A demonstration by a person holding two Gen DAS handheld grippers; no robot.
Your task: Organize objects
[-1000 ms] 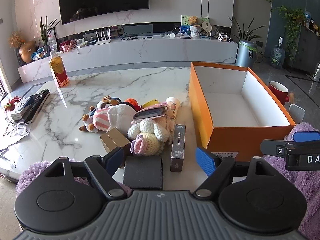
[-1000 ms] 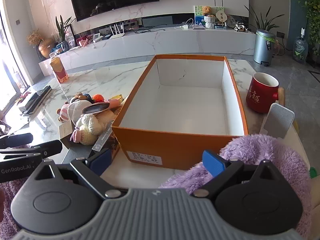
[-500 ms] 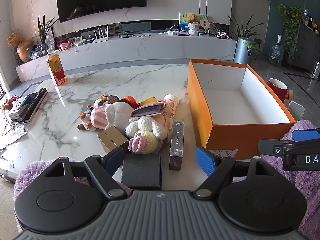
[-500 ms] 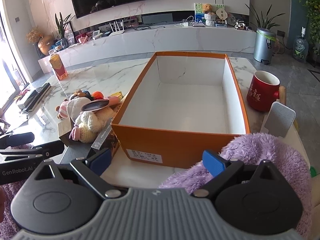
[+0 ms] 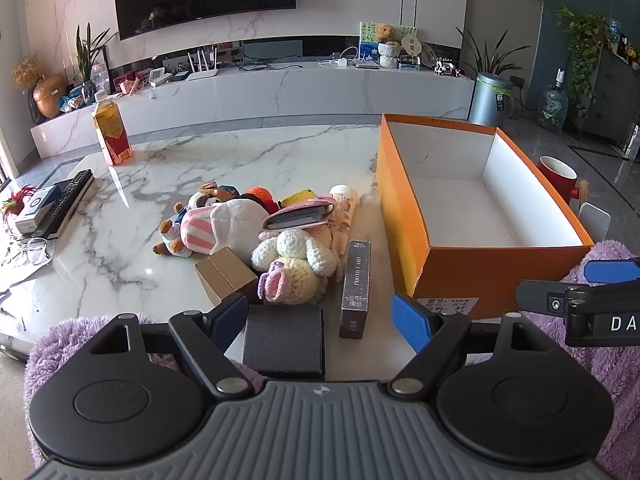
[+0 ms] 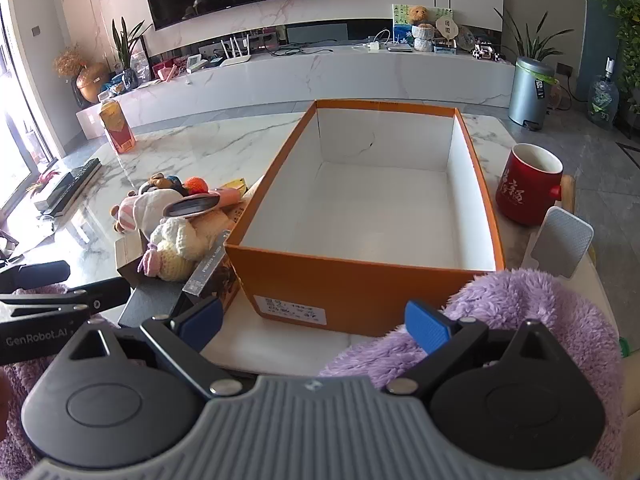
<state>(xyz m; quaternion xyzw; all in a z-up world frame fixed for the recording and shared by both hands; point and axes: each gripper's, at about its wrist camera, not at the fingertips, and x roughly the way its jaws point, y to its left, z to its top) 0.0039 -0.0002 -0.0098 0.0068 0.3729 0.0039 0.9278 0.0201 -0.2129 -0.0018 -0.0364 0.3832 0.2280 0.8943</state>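
A white marble table [image 5: 256, 152] fills both views, and on it the largest thing is an open orange box [image 5: 400, 216] with a white, bare interior, sitting at about 2 o'clock in the left wrist view and at 12 o'clock in the right wrist view [image 6: 352, 288]. Purple fuzzy fabric [image 6: 532, 312] lies at the near table edge, at 4 o'clock in the right wrist view. A heap of small things sits just left of the box, at 12 o'clock from the left gripper [image 5: 320, 316]: a pink-and-white striped plush [image 5: 216, 228], a cream crocheted toy [image 5: 296, 260] touching it, a pink wallet [image 5: 298, 218] resting on top of the heap, and a small bear [image 5: 176, 232] at the heap's 9 o'clock side. Nearer the gripper are a flat black case [image 5: 284, 340], a tan carton [image 5: 224, 276] and a dark slim box [image 5: 355, 288] marked PHOTO CARD, lying lengthwise beside the orange box. A red mug [image 6: 524, 184] stands at 3 o'clock of the orange box. The left gripper's jaws stand wide apart and hold nothing, with the black case between its 2 blue pads [image 5: 412, 322]. The right gripper [image 6: 312, 324] is likewise spread wide and bare, low before the box's near wall.
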